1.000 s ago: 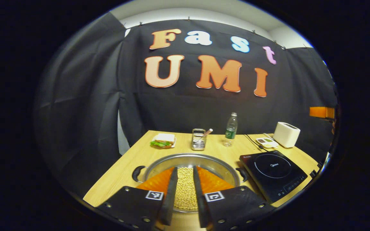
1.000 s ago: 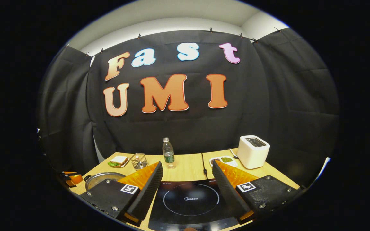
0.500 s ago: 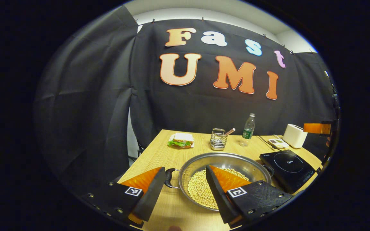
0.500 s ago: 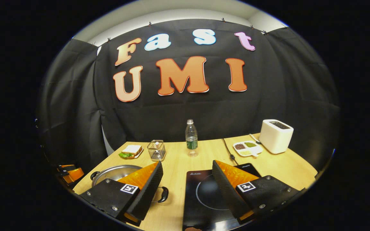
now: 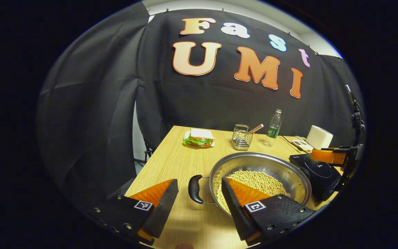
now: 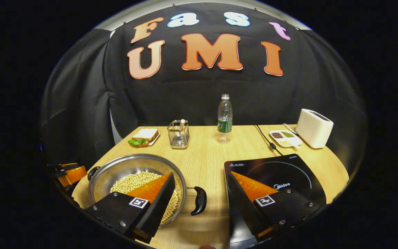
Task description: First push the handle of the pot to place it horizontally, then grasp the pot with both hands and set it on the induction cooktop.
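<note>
Left gripper [image 5: 197, 202]: my fingers are spread wide and hold nothing; the pot's left handle [image 5: 195, 188] sits in the gap between them, touched by neither.
Right gripper [image 6: 200, 199]: my fingers are spread wide and hold nothing; the pot's right handle [image 6: 199, 200] sits in the gap between them, untouched.
Pot [image 6: 116, 171]: one steel pot on the wooden table [image 6: 206, 155], just left of the induction cooktop [image 6: 288, 173] and apart from it; it holds pale beans [image 6: 133, 180].
Pot axis: two black loop handles, one at each side; the line through them runs left to right across the table, parallel to its near edge.
Cooktop: one, flat on the table, its cord [image 6: 264, 136] running to the far side.
Far row, one each: sandwich [image 6: 143, 136], wire holder [image 6: 179, 135], water bottle [image 6: 225, 119], divided dish [image 6: 284, 137], white toaster [image 6: 313, 128].
</note>
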`<state>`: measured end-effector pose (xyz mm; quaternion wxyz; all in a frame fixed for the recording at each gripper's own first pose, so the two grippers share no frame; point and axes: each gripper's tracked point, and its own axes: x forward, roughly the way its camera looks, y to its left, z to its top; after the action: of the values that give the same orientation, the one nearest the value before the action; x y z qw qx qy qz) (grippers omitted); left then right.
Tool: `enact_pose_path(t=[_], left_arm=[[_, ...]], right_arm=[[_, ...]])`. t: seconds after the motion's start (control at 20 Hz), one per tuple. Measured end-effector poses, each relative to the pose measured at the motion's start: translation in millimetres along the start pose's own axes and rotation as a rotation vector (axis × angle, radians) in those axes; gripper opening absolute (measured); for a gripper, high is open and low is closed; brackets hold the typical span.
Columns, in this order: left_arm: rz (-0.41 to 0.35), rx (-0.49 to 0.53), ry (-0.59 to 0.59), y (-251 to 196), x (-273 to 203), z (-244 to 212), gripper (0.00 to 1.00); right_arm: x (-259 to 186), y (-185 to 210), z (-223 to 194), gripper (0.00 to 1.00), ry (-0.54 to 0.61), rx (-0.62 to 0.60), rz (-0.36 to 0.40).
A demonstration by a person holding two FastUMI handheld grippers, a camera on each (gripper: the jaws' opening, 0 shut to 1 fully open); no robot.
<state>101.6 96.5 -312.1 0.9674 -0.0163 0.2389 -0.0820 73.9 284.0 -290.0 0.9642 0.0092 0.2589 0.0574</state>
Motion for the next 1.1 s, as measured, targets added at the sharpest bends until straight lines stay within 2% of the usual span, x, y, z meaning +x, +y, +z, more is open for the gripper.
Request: enact_pose_path(t=[0.35,0.65,0.75,0.8,0.85,0.9,0.95,1.05,1.1], left_arm=[[-0.043,0.008,0.099,-4.5,25.4,-26.2,0.81],[-0.026,-0.005,0.192,3.4,49.5,-50.5,0.81],[-0.026,-0.009,0.198,4.1,51.9,-52.0,0.83],[-0.034,-0.008,0.199,2.4,52.3,-53.6,0.83],[-0.058,-0.018,0.188,-6.7,54.4,-50.5,0.83],[-0.043,-0.01,0.203,-4.3,56.6,-52.9,0.79],[-0.037,-0.01,0.204,-2.6,53.6,-52.8,0.65],[-0.005,-0.009,0.207,-1.8,55.9,-51.9,0.6],[0.01,-0.005,0.209,-1.8,56.9,-52.4,0.58]], right_arm=[[24.3,4.9,-33.2,0.96,0.089,0.001,-0.02],[38.6,9.0,-55.1,0.96,0.169,0.021,-0.009],[42.8,11.4,-57.3,0.9,0.174,0.023,-0.001],[44.3,15.2,-60.7,0.81,0.18,0.029,0.013],[45.8,17.5,-64.2,0.77,0.191,0.032,0.017],[44.7,17.1,-60.4,0.65,0.185,0.035,0.015],[46.7,17.5,-63.4,0.64,0.191,0.034,0.021],[48.5,18.9,-60.4,0.61,0.175,0.025,0.035],[49.1,19.5,-60.4,0.57,0.177,0.036,0.035]])
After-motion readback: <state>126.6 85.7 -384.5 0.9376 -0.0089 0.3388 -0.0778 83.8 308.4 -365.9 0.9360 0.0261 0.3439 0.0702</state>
